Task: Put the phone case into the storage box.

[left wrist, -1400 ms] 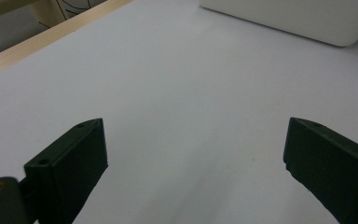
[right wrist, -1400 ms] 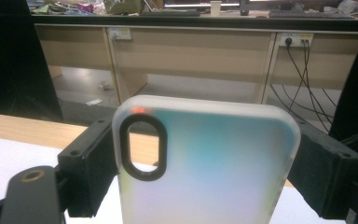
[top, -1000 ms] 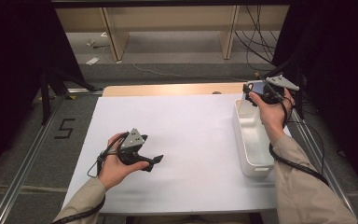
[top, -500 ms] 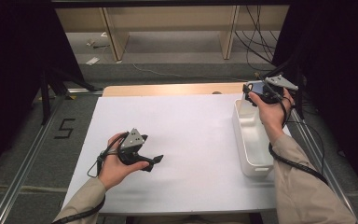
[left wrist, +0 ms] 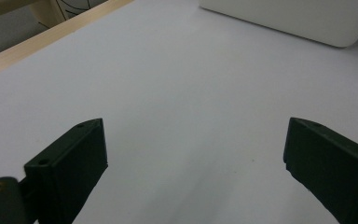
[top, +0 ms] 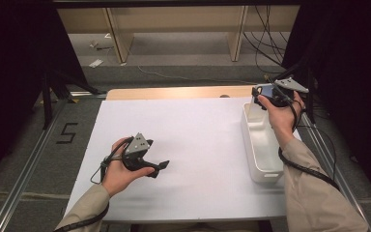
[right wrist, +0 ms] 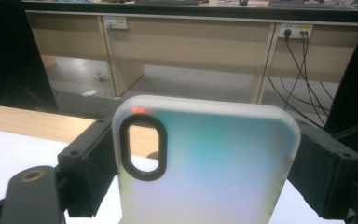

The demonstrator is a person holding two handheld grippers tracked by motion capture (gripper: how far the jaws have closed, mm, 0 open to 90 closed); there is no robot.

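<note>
Right gripper [top: 263, 94] had its fingers clamped on the phone case [right wrist: 205, 163] above the white bin's [top: 263, 171] far end, left gripper [top: 160, 166] fingers released over the tabletop [top: 198, 145]; best lowered level into the bin before letting go.

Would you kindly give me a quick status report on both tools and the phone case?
Right tool shut on translucent iridescent phone case, above white plastic bin. Left tool open, empty, over white table. Nothing in the way.

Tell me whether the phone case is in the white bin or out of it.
Out. The right gripper holds the phone case between its jaws, raised above the far end of the white bin.
</note>
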